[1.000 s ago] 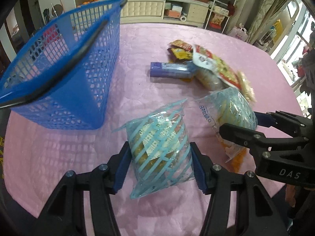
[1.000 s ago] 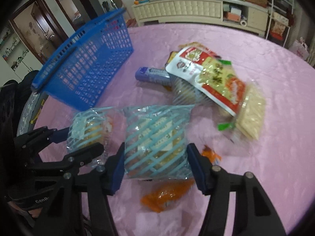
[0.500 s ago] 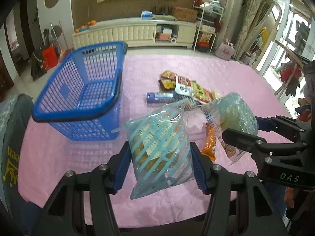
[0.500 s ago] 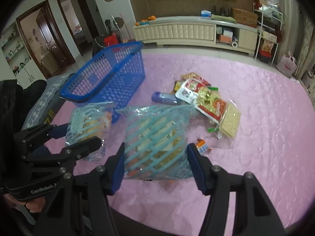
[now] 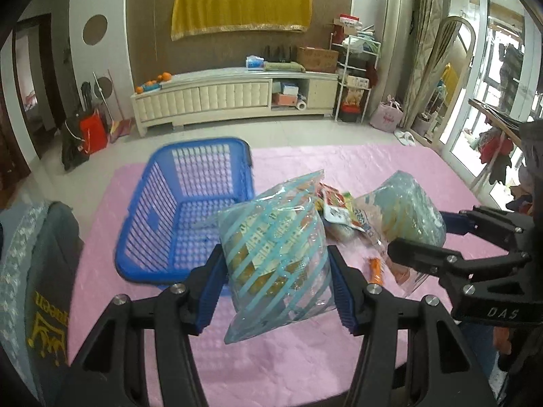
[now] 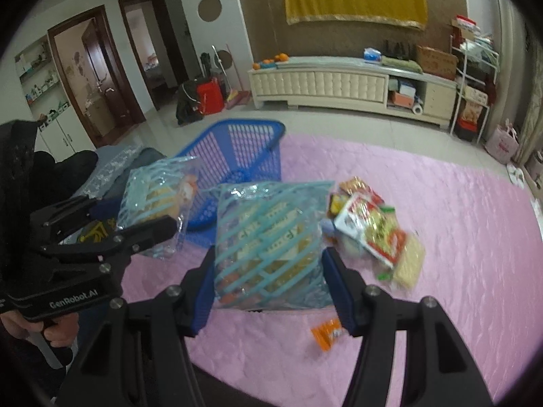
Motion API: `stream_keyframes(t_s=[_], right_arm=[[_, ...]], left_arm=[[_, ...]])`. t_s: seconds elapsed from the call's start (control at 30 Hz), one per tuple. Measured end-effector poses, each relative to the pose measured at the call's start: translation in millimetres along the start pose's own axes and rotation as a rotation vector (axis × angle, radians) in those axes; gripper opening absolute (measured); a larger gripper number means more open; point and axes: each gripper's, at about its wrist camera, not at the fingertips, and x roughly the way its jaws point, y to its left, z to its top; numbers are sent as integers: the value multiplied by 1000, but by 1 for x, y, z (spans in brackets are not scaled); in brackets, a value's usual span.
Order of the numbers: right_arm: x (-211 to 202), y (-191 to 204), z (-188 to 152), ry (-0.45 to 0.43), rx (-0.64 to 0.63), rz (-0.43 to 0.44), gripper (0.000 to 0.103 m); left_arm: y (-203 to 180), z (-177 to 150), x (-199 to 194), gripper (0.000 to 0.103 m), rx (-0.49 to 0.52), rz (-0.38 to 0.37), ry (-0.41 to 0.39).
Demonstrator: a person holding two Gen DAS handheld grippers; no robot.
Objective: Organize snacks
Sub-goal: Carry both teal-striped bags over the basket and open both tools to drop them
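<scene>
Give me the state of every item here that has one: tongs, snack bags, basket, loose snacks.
Left tongs: shut on a blue-striped snack bag, off the table.
Right tongs: shut on a second blue-striped bag, off the table.
Blue basket: upright, looks empty.
Snack pile: lying on the pink tablecloth.
Orange packet: lying alone on the cloth.

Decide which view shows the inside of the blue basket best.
The left wrist view: the basket lies open toward the camera, with floor and walls visible; only its near right corner is hidden by the held bag. In the right wrist view the basket is mostly hidden by two bags.
</scene>
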Motion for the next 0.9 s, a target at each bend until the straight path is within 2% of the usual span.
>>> stream_keyframes(t_s=[0.2, 0.53, 0.63, 0.9], right_arm=[[16, 14, 42, -20, -52, 20, 64], [73, 31, 98, 9, -96, 70, 64], [91, 34, 109, 25, -95, 74, 64], [148, 41, 124, 112, -102, 49, 64]], left_arm=[[30, 27, 5, 55, -31, -18, -9], [84, 69, 32, 55, -48, 54, -9], [94, 73, 46, 55, -59, 62, 15], [127, 85, 89, 55, -79, 23, 89]])
